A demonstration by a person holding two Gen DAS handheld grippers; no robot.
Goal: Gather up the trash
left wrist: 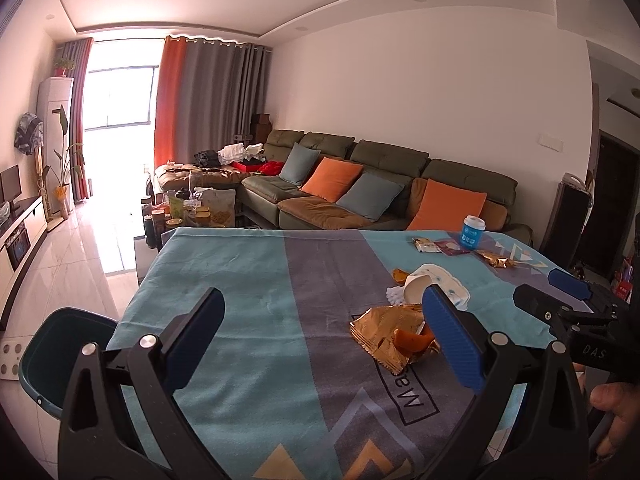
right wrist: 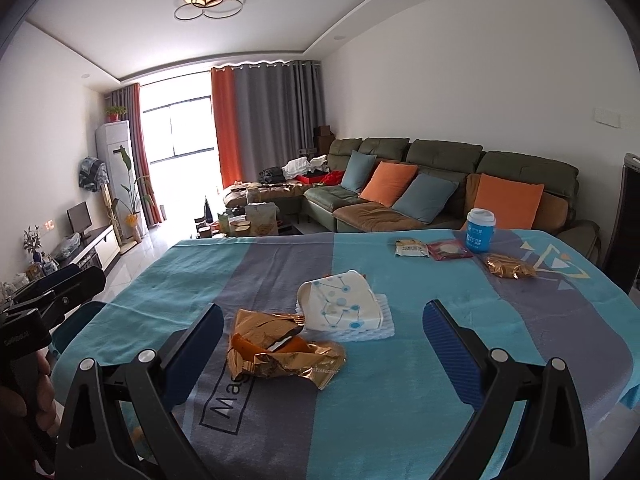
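Left wrist view: left gripper (left wrist: 324,338) jaws spread wide, nothing between them, hovering over the near part of the table (left wrist: 240,280). Cloth is teal and grey with a boxed word, partly readable as "Mae", upside down here. Gold foil wrapper (left wrist: 384,334) lies crumpled with orange peel (left wrist: 412,338) on it, just beside the blue right fingertip (left wrist: 448,332). Behind it a tipped white paper cup (left wrist: 424,282) with blue dot print, on a white foam net. Far right corner of the table: blue lidded cup (left wrist: 473,233) with white print, too small to read, a beige snack packet (left wrist: 426,245), a dark red packet (left wrist: 452,247) and a small gold wrapper (left wrist: 498,260). Dark teal trash bin (left wrist: 56,356) stands off the left edge of the table, open mouth visible. Right gripper (left wrist: 568,284) enters at the right edge of the table, "DAS" legible on its body; a hand (left wrist: 612,412) holds its grip.

Right wrist view: right gripper (right wrist: 324,340) also wide open and empty. Gold foil wrapper (right wrist: 280,354) with orange peel (right wrist: 248,346) sits between the fingers, closer to the left one, not touched; tiny print on its edge, unreadable. Tipped paper cup (right wrist: 344,300) just behind it, touching. Cloth label reads "Mag", the rest hidden. Blue lidded cup (right wrist: 481,232), beige packet (right wrist: 411,249), red packet (right wrist: 450,250), small gold wrapper (right wrist: 510,267) near the far right corner. Left gripper body at the left edge, jaw state unclear here.
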